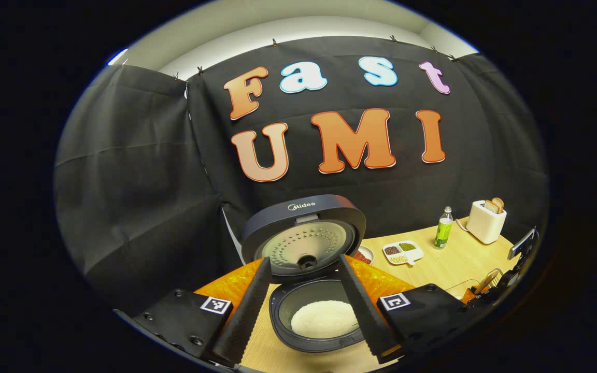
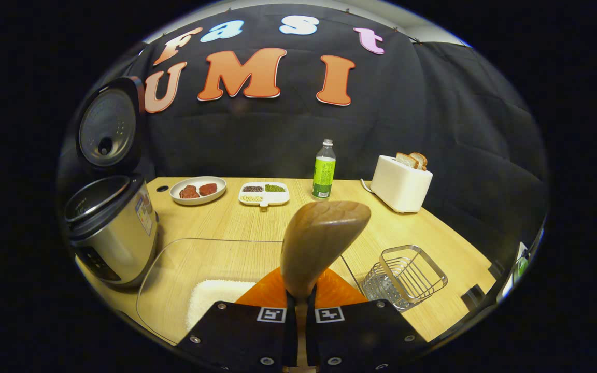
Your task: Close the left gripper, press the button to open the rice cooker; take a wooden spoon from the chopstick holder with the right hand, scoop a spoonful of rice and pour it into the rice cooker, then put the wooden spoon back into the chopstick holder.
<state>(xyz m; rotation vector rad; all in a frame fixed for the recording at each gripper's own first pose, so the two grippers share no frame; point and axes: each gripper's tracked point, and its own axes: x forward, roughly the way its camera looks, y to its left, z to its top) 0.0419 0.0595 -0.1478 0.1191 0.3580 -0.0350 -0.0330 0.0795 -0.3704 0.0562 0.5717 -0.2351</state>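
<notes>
The rice cooker (image 1: 309, 311) stands right in front of my left gripper (image 1: 303, 258) with its lid (image 1: 303, 228) raised and white rice (image 1: 324, 318) in the pot. The left gripper is open, its fingers (image 1: 246, 311) spread to either side of the pot and nothing between them. My right gripper (image 2: 301, 303) is shut on the handle of the wooden spoon (image 2: 322, 238), whose bowl points up with its rounded back towards the camera. It hovers over the right end of a clear container (image 2: 174, 269) holding rice (image 2: 213, 305). The wire chopstick holder (image 2: 404, 277) sits to its right.
In the right gripper view the open cooker (image 2: 112, 228) stands at the table's left. Along the back are a plate of meat (image 2: 197, 190), a divided dish of beans (image 2: 264, 193), a green bottle (image 2: 324, 176) and a white toaster (image 2: 401, 182) with bread.
</notes>
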